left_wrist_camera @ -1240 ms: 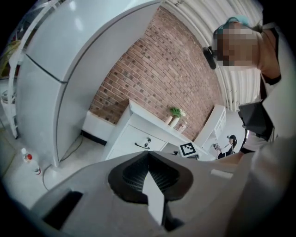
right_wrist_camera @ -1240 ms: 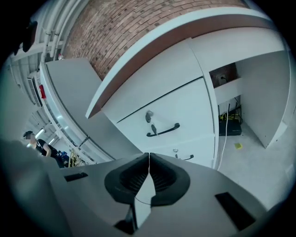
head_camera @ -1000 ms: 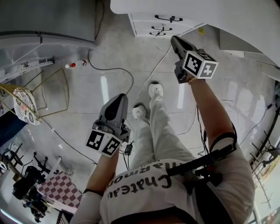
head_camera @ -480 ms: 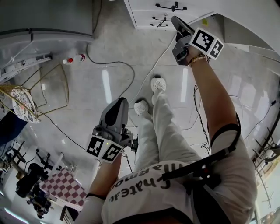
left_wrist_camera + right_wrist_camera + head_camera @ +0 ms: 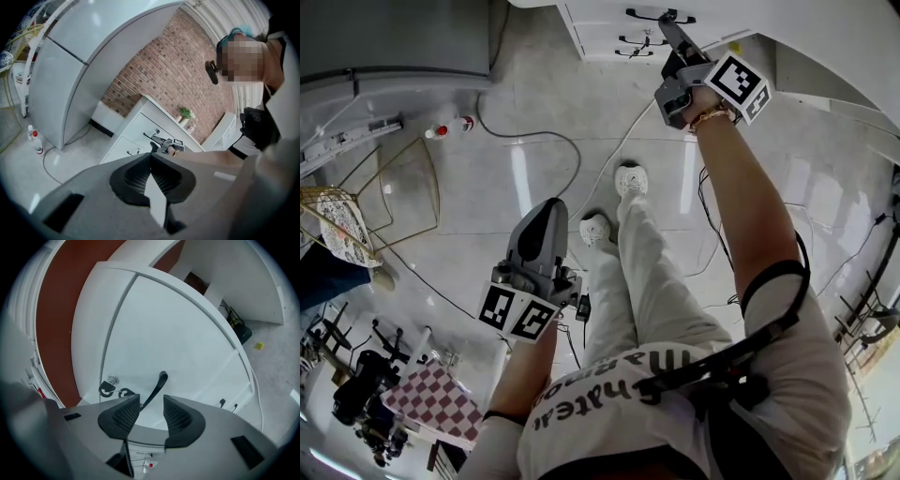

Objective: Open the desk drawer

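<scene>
The white desk (image 5: pixel 609 33) stands at the top of the head view, its drawers stacked with black handles. My right gripper (image 5: pixel 665 25) reaches to the top drawer's handle (image 5: pixel 654 14). In the right gripper view the jaws have just been opening; my right gripper (image 5: pixel 151 409) stands open, and the black handle (image 5: pixel 157 386) runs down into the gap without touching the pads (image 5: pixel 124 416). A small lock with key rings (image 5: pixel 111 383) sits left of the handle. My left gripper (image 5: pixel 542 230) hangs low over the floor, far from the desk, and in its own view my left gripper (image 5: pixel 151 172) is shut on nothing.
A grey fridge (image 5: pixel 61 84) stands left of the desk, with two small bottles (image 5: pixel 450 127) and a cable (image 5: pixel 553 141) on the floor by it. A gold wire chair (image 5: pixel 394 197) is at the left. The person's shoes (image 5: pixel 630 183) are below the drawers.
The right gripper has moved up to the top drawer's handle and rolled, its marker cube turning. The left gripper has stayed about where it was.
</scene>
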`<state>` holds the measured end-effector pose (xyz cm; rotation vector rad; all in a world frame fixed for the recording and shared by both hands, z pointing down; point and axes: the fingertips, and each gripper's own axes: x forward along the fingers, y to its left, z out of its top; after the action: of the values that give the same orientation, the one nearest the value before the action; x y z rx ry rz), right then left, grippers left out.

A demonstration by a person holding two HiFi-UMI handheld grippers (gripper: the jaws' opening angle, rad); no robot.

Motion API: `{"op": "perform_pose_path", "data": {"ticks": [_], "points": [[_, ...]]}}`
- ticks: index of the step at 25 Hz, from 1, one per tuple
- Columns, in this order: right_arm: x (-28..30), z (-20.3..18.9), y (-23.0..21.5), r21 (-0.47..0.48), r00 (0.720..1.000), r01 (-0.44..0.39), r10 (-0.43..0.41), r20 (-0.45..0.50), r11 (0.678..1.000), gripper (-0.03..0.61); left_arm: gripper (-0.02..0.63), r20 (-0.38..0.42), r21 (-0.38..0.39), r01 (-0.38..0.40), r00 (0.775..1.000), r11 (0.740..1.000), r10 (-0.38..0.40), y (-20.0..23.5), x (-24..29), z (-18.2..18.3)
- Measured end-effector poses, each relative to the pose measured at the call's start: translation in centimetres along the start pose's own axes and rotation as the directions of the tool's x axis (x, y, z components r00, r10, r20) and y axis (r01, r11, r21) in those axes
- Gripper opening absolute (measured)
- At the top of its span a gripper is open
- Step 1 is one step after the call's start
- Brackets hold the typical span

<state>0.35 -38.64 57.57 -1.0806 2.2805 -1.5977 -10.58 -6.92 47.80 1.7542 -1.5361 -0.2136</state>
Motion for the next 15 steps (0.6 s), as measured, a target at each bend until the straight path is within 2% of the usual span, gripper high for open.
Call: {"op": "perform_pose_path", "data": {"ticks": [8,10,11,15], "points": [[1.6,-0.6,0.6,0.192,0.999,-0.038,0.031,0.037,0.981,0.147,0.015,0.017,-0.012,0.001,1.000,1.000,0.000,-0.2,0.2,1.1],[1.8,-0.7,0.5,0.226,0.998,-0.064,0.057,0.041,0.972,0.103,0.015,0.016,-0.011,-0.002,1.000,1.000,0.002,0.0,0.1,1.2],[1.9,-0.7,0.7,0.228,0.997,-0.074,0.066,0.043,0.971,0.058,0.015,0.017,-0.012,-0.005,1.000,1.000,0.005,0.2,0.0,1.1],[1.7,-0.8,1.0,0.218,0.996,-0.073,0.061,0.058,0.973,0.057,0.015,0.025,-0.022,-0.010,1.000,1.000,0.010,0.1,-0.4,1.0]]}}
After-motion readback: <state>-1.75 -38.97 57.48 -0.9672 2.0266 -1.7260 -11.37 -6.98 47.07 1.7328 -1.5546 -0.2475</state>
